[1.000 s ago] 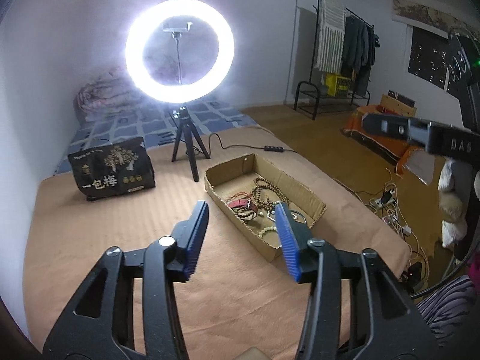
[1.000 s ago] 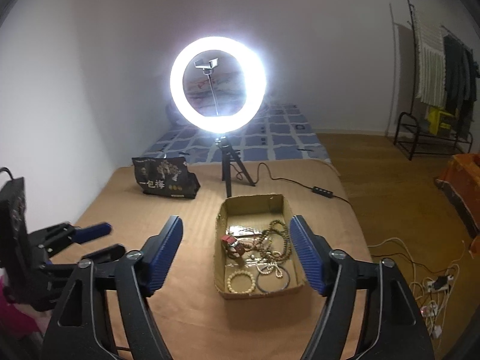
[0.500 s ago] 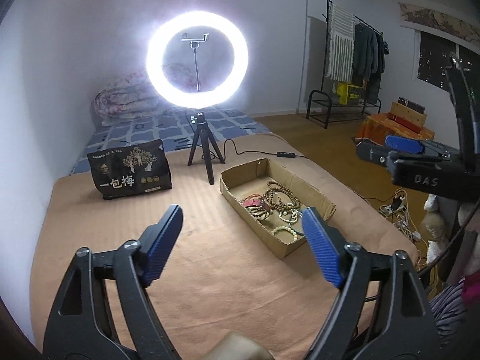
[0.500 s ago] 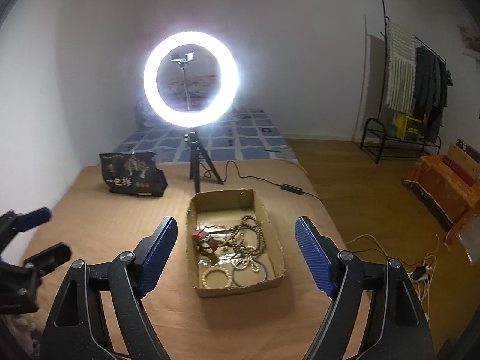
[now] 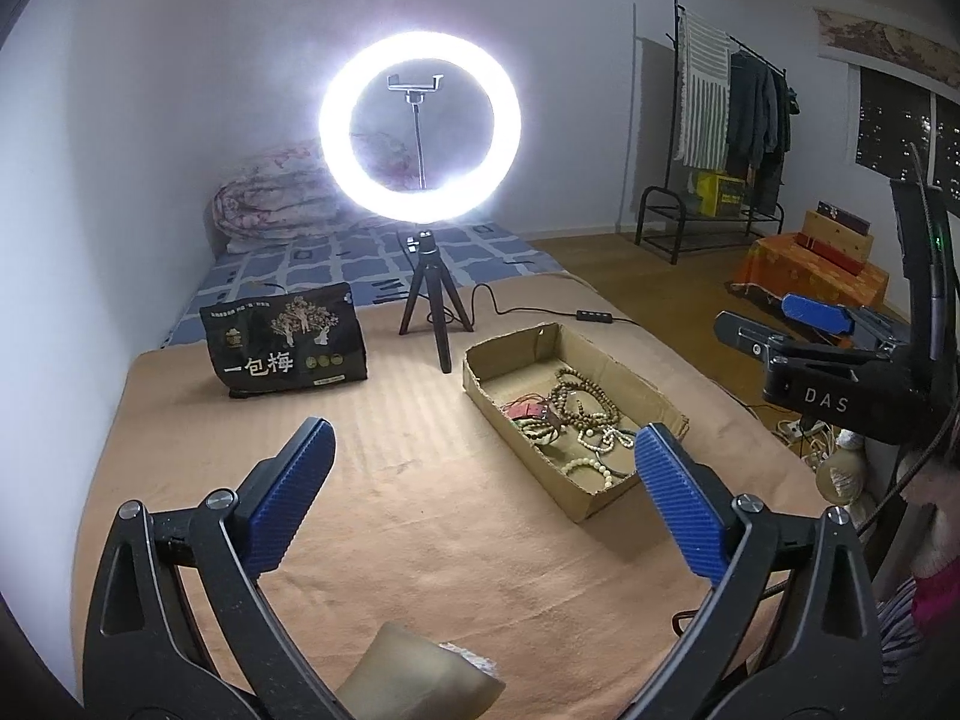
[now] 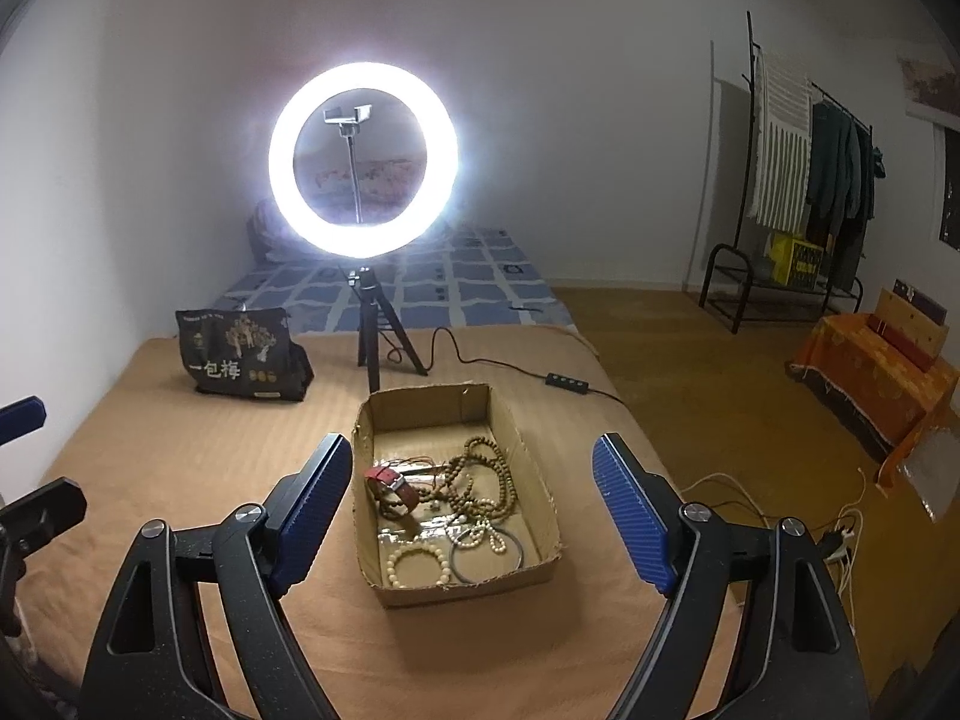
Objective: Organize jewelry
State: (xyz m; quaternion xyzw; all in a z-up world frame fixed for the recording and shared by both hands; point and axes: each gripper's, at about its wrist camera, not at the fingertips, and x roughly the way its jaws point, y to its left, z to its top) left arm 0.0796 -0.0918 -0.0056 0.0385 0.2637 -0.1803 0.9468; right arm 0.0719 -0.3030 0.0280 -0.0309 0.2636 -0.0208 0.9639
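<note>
Tan ribbed bedcover (image 6: 180,456) | shallow brown cardboard box (image 6: 543,546) of tangled bead jewelry (image 6: 480,489) | right gripper (image 6: 471,516) and left gripper (image 5: 480,495) gape wide, empty | descend straight, pinch one loose strand.

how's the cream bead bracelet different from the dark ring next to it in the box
The cream bead bracelet is a loop of pale round beads; the dark ring is one thin, smooth, dark band. The bracelet lies toward the left wall of the cardboard box; the ring lies right of it and looks somewhat wider. Both lie flat at the box's near end, untouched by either hand-held gripper.
</note>
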